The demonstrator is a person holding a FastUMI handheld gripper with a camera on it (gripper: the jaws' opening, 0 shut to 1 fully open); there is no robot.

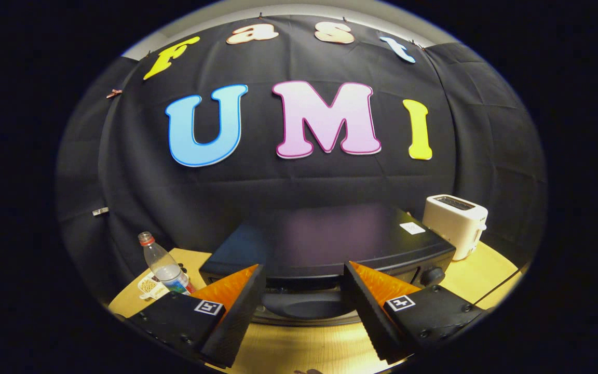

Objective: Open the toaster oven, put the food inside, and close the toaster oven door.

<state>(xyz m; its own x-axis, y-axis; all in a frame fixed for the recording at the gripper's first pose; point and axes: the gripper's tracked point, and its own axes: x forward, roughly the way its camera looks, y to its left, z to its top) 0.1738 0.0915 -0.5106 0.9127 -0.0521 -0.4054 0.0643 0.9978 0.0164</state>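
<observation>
A black toaster oven [330, 239] sits on the wooden table [299, 348] just beyond my fingers, seen from above and in front. Its door handle [304, 304] shows in the gap between my fingertips, slightly ahead of them. Whether the door is fully closed is hard to tell from this angle. A round knob [432, 275] is on the oven's right front. My gripper [304, 278] is open, fingers spread wide, with nothing held between them.
A white pop-up toaster [454, 224] stands right of the oven. A plastic bottle [164, 265] with a red cap stands to the left, beside a small white packet [149, 287]. A dark cable [496, 291] crosses the table at the right.
</observation>
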